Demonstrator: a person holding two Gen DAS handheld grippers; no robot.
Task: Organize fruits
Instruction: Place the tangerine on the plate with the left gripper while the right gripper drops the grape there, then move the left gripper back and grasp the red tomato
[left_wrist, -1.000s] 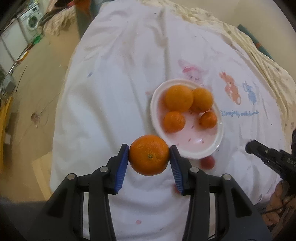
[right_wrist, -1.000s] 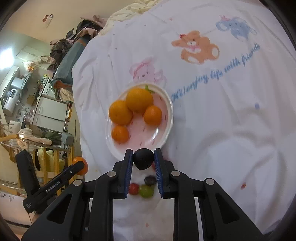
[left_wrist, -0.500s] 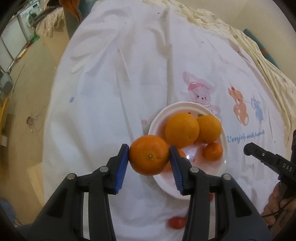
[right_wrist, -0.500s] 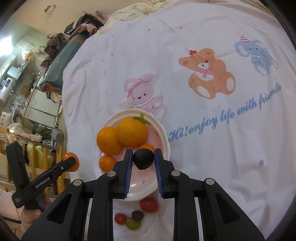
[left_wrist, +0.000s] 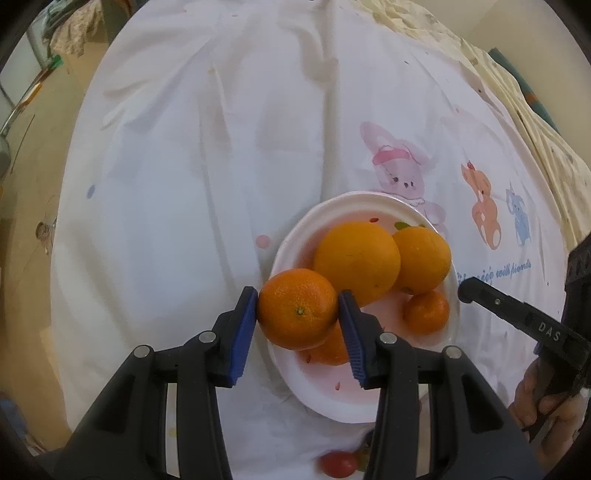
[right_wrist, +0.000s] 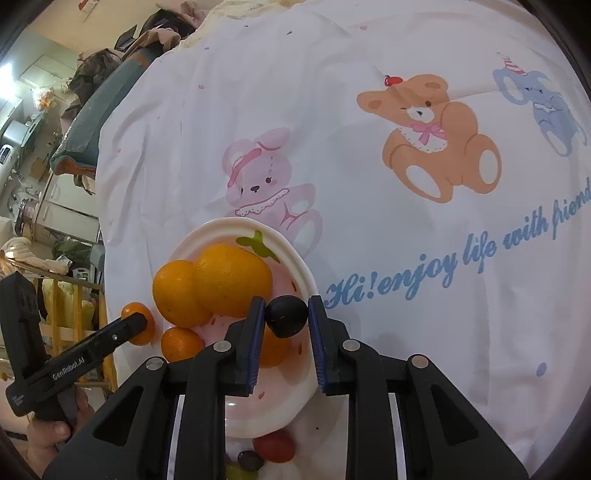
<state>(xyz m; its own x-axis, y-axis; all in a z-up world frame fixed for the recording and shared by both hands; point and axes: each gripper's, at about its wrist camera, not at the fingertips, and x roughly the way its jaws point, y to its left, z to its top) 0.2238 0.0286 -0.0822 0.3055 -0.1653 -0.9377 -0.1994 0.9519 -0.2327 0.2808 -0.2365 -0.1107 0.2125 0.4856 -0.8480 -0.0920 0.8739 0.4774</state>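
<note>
My left gripper (left_wrist: 297, 309) is shut on an orange (left_wrist: 298, 308) and holds it over the near left rim of a white plate (left_wrist: 295, 236). The plate holds several oranges (left_wrist: 357, 260). My right gripper (right_wrist: 287, 317) is shut on a small dark round fruit (right_wrist: 287, 316), over the plate's right rim (right_wrist: 301, 271). The left gripper with its orange (right_wrist: 138, 328) shows at the left in the right wrist view. The right gripper's finger (left_wrist: 517, 317) shows at the right in the left wrist view.
A white cloth with cartoon animals (right_wrist: 436, 133) covers the table. A red tomato (right_wrist: 275, 447), a dark grape (right_wrist: 250, 459) and a green one (right_wrist: 236, 472) lie on the cloth near the plate's front. A red tomato (left_wrist: 338, 464) shows in the left wrist view. Room clutter is at the far left (right_wrist: 48, 129).
Both grippers have moved forward over the plate, each still holding its fruit. The plate and oranges now appear closer and larger in both views.
</note>
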